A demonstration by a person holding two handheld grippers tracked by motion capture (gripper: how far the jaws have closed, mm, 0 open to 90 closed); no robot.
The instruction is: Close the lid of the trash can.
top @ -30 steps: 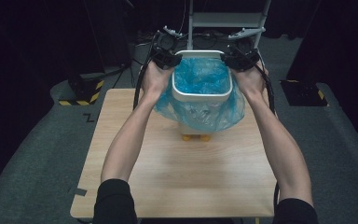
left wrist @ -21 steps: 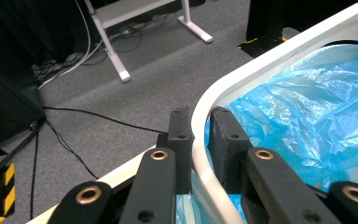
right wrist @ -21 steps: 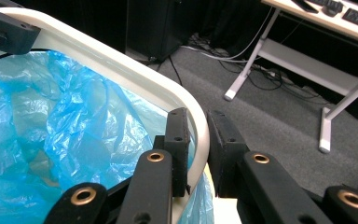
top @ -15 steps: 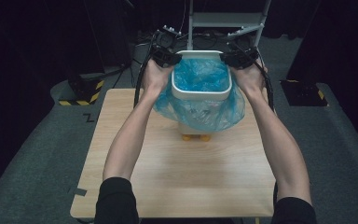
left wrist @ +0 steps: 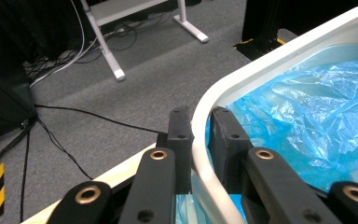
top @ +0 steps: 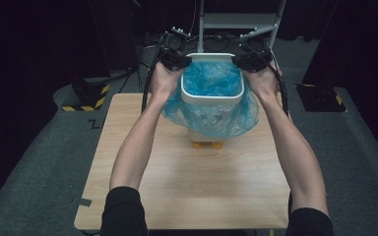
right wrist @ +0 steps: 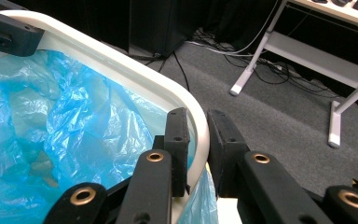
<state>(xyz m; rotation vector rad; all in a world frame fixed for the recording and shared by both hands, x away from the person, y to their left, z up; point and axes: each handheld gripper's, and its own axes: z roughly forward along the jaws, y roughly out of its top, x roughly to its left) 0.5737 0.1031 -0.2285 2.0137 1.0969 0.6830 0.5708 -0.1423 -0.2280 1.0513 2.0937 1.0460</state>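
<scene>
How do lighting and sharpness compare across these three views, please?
High view: lit table, surroundings nearly black, picture soft. Left gripper view: crisp bin rim, blue bag glinting. Right gripper view: even light, nearest jaw bases slightly blurred.

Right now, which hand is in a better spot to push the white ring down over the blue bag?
Neither: left gripper and right gripper each clamp a far corner of the white ring alike.

both forearms stretched forward, left gripper [top: 177, 60] and right gripper [top: 246, 61] clamped, jaws narrow
</scene>
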